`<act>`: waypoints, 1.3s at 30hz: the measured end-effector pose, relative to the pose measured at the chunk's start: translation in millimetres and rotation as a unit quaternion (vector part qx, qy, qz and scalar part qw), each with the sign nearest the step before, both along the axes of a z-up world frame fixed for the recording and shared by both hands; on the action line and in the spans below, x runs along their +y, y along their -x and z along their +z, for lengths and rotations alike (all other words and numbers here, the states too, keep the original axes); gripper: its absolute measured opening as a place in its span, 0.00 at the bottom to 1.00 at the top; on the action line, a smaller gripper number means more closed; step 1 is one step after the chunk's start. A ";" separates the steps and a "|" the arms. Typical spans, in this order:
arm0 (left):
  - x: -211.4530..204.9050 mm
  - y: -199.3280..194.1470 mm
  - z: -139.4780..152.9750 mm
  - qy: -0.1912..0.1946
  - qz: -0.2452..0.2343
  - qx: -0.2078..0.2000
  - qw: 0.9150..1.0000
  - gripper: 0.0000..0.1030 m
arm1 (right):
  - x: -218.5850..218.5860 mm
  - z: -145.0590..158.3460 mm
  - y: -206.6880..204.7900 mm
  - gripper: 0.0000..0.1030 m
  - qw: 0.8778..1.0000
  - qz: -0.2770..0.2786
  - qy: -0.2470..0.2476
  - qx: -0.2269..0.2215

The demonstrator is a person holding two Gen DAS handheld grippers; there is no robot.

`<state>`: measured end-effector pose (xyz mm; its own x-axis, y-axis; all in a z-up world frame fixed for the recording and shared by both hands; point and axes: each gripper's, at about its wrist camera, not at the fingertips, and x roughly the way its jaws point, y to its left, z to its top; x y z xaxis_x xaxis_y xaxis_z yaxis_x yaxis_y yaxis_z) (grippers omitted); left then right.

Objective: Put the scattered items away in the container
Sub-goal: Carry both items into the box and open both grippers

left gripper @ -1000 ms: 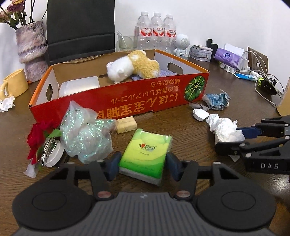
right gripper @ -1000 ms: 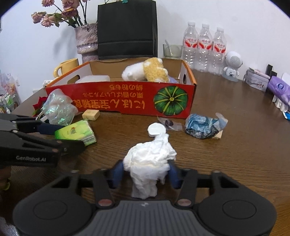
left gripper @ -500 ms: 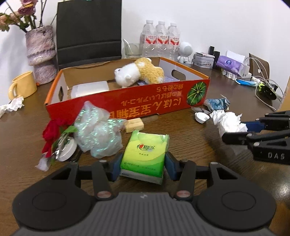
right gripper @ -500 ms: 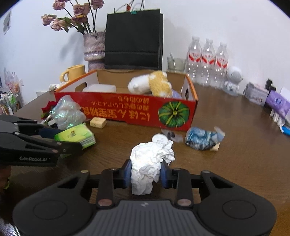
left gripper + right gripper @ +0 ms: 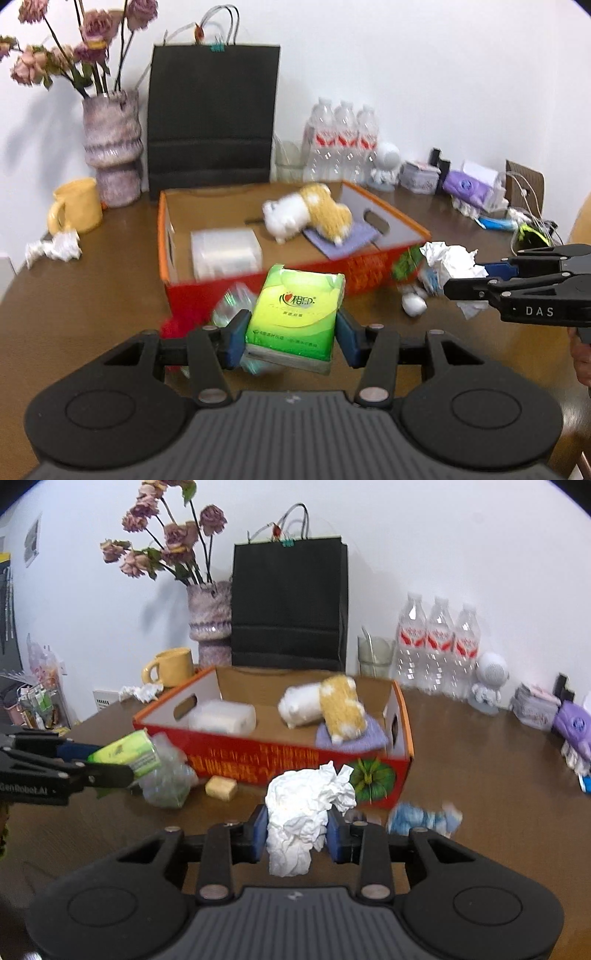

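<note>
A: Left wrist view: what does the left gripper point(image 5: 290, 332) hold?

B: A green tissue pack point(image 5: 295, 315), soft plastic wrap with a glossy lime front and printed logo. The blue finger pads point(image 5: 236, 338) press on its two sides, so the jaws stand wide and are clamped on it. It is lifted off the wooden table point(image 5: 92, 295), in front of the red cardboard box point(image 5: 369, 269).

A: And the right gripper point(image 5: 296, 830)?

B: Its jaws stand narrower, pinching a crumpled white tissue wad point(image 5: 306, 812), creased and papery, bulging above and below the pads point(image 5: 260, 830). It too hangs off the table, before the near wall of the box with the pumpkin print.

A: What lies in the box?

B: A white and yellow plush toy point(image 5: 306, 214) resting on a purple cloth point(image 5: 343, 236), and a clear plastic container point(image 5: 225, 249) to the left, on the bare brown cardboard floor.

A: What lies outside it on the table?

B: A crinkled iridescent bag point(image 5: 166, 775), a small yellow block point(image 5: 221, 788) and a blue wrapper point(image 5: 421, 818), all near the box front; the frames are blurred
</note>
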<state>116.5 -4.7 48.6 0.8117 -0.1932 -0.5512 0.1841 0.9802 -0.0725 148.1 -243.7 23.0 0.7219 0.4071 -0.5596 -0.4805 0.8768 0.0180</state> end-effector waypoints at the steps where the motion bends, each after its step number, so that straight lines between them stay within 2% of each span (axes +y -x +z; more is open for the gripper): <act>1: 1.5 -5.3 5.4 0.000 0.003 -0.001 1.000 0.49 | 1.6 5.0 -4.8 0.30 1.000 0.003 -0.001 -0.002; 6: 4.7 -43.7 26.3 -0.020 0.032 -0.011 0.999 0.49 | 13.8 28.5 -38.6 0.30 1.000 0.011 -0.007 -0.002; 10: 12.9 -95.4 35.5 -0.009 0.045 0.016 0.999 0.49 | 31.0 41.1 -80.2 0.30 1.000 0.017 -0.010 0.016; 14: 16.6 -156.0 33.8 -0.020 0.066 0.048 0.996 0.49 | 52.6 42.4 -127.0 0.30 0.999 0.014 0.002 0.036; 18: 14.3 -213.7 13.0 -0.037 0.071 0.100 0.992 0.50 | 79.2 25.2 -176.6 0.30 0.997 0.013 0.029 0.073; 21: 18.2 -246.6 -10.7 -0.039 0.087 0.148 0.984 0.48 | 94.5 4.1 -202.5 0.30 0.994 0.010 0.047 0.101; 24: 17.9 -262.5 -24.9 -0.060 0.099 0.160 0.980 0.48 | 102.6 -18.3 -220.5 0.30 0.990 0.004 0.066 0.127; 27: 16.8 -269.2 -32.3 -0.064 0.099 0.170 0.978 0.48 | 103.8 -31.9 -227.5 0.31 0.988 0.003 0.072 0.140; 29: 18.2 -270.3 -35.0 -0.064 0.096 0.172 0.978 0.50 | 103.9 -36.7 -229.2 0.33 0.986 0.006 0.073 0.150; 31: 17.0 -269.6 -34.7 -0.058 0.097 0.169 0.979 0.60 | 103.4 -38.2 -228.9 0.40 0.985 0.008 0.075 0.157; 32: 16.7 -268.2 -32.9 -0.055 0.099 0.164 0.980 0.70 | 102.9 -37.1 -227.8 0.43 0.985 0.008 0.075 0.155; 35: 19.1 -256.6 -20.5 -0.047 0.105 0.136 0.984 0.77 | 98.3 -28.4 -221.4 0.63 0.987 0.004 0.069 0.142; 38: 25.0 -235.9 -0.6 -0.025 0.104 0.104 0.989 0.90 | 90.0 -12.3 -212.6 0.68 0.991 0.007 0.051 0.123; 39: 28.4 -226.3 7.3 -0.013 0.101 0.091 0.991 0.95 | 86.5 -5.5 -208.2 0.73 0.992 0.009 0.044 0.116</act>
<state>342.8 23.7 55.9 0.7186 -0.0218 -0.6951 -0.0291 0.9977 -0.0615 356.3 -157.2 17.5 0.5629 0.3604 -0.7438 -0.4874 0.8715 0.0535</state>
